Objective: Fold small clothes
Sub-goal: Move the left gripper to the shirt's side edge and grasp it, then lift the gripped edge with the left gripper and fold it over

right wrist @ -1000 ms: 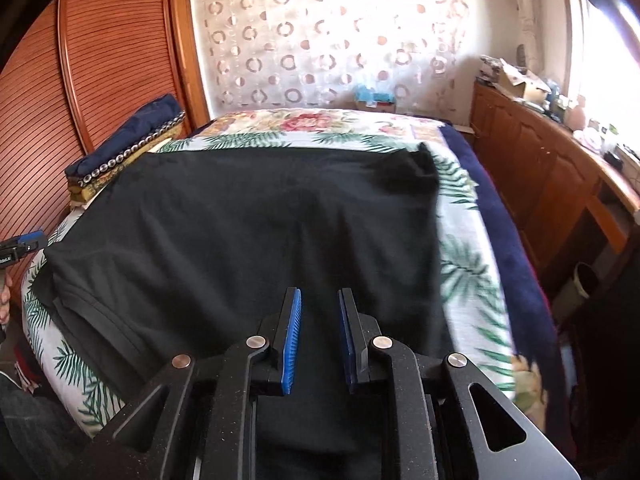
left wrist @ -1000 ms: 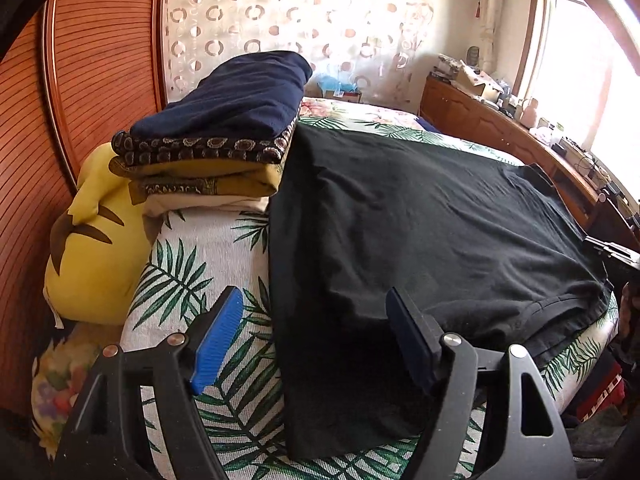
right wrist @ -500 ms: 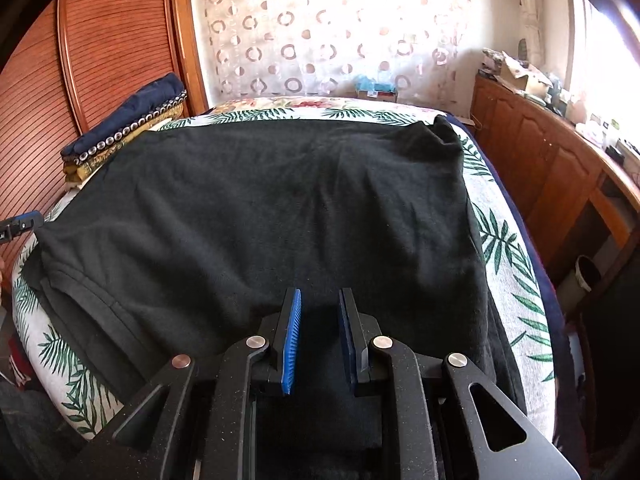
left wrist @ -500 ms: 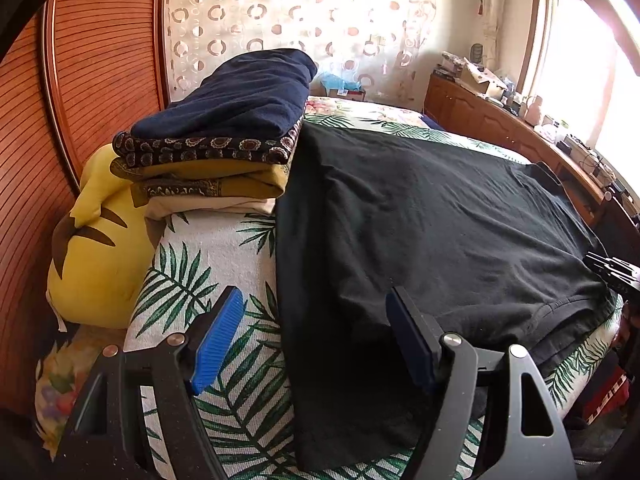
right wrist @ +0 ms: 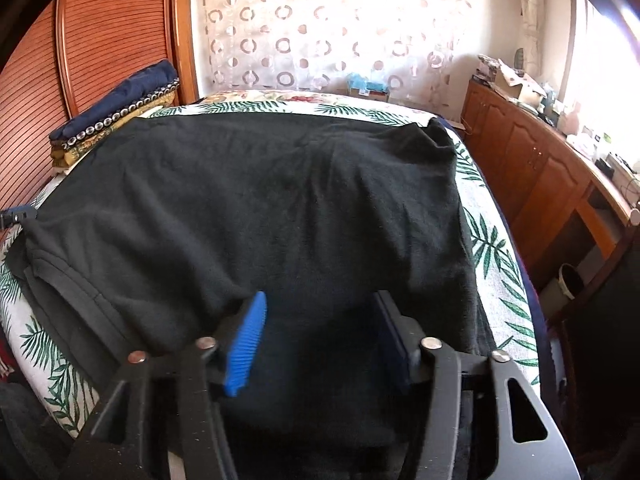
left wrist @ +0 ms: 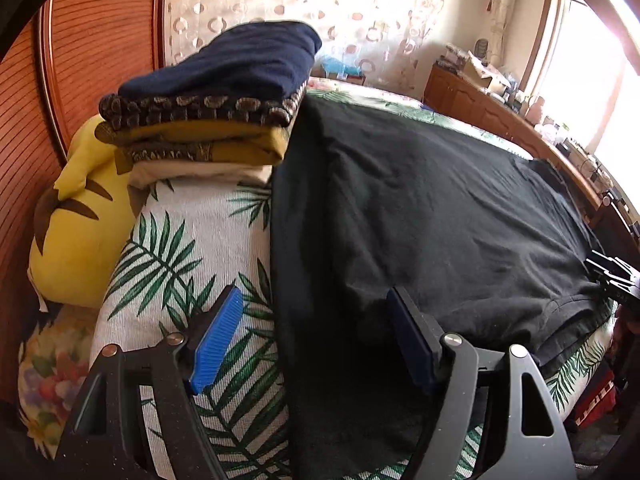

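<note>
- I see the black T-shirt (right wrist: 280,208) spread flat over the palm-leaf bedspread (left wrist: 180,248), covering most of the bed; its hem hangs over the near edge and one far corner bunches up into a small peak.
- My left gripper (left wrist: 316,340) stands spread wide, straddling the shirt's left edge; its blue ribbed pads (left wrist: 218,344) press on nothing.
- My right gripper (right wrist: 320,336) has its jaws opening; the shirt's soft knit lies between and under them, and the pads are clear of it.
- Just left of the shirt sits a stack of folded clothes (left wrist: 208,120): navy fabric on top, a dark patterned layer, mustard, then cream at the bottom. The shirt's edge touches the stack.
- A plump yellow plush cushion (left wrist: 80,224) with brown marks is wedged between bed and ribbed wooden panelling (left wrist: 88,60).
- A cluttered wooden sideboard (right wrist: 540,168) runs along the right side; a curtain (right wrist: 320,32) printed with rings hangs behind.
</note>
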{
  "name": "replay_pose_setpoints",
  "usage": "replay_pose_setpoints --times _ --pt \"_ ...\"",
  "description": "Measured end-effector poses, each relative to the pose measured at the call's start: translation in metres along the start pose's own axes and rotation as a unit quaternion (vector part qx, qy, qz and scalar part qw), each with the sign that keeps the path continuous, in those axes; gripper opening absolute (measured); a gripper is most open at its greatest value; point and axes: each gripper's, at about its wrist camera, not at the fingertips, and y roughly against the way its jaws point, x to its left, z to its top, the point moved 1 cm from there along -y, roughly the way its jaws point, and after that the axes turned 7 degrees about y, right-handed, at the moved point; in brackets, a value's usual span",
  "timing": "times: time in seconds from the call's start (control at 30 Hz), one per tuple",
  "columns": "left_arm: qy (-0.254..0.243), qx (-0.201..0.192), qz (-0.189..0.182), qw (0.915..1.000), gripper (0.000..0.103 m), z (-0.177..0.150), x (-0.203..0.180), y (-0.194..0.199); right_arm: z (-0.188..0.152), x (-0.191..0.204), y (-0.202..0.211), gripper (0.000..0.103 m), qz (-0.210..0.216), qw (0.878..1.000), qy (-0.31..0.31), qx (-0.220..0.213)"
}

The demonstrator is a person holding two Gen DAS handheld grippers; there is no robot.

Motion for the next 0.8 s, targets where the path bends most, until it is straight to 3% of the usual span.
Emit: replay_pose_setpoints --times 0.3,0.43,0.57,0.67,0.8 --pt "0.003 0.007 -0.023 0.9997 0.073 -0.004 -0.008 0.002 0.0 -0.004 0.0 0.066 0.002 1.0 -0.006 -0.002" --pt "0.0 0.012 -0.034 0.9994 0.054 -0.004 -0.009 0.003 -0.003 -0.004 0.001 0.066 -0.002 1.0 -0.01 -0.006" --pt "-0.005 0.021 -0.056 0.9982 0.019 -0.002 -0.014 -0.001 -0.005 -0.007 0.002 0.066 0.001 1.0 -0.013 -0.008" --pt "-0.014 0.012 -0.062 0.9979 0.009 0.004 -0.02 0.003 -0.005 -0.007 0.002 0.066 0.002 1.0 -0.009 -0.007" --pt "-0.032 -0.018 -0.086 0.9957 0.006 0.016 -0.04 0.019 -0.004 -0.01 0.002 0.067 0.005 1.0 -0.007 -0.003"
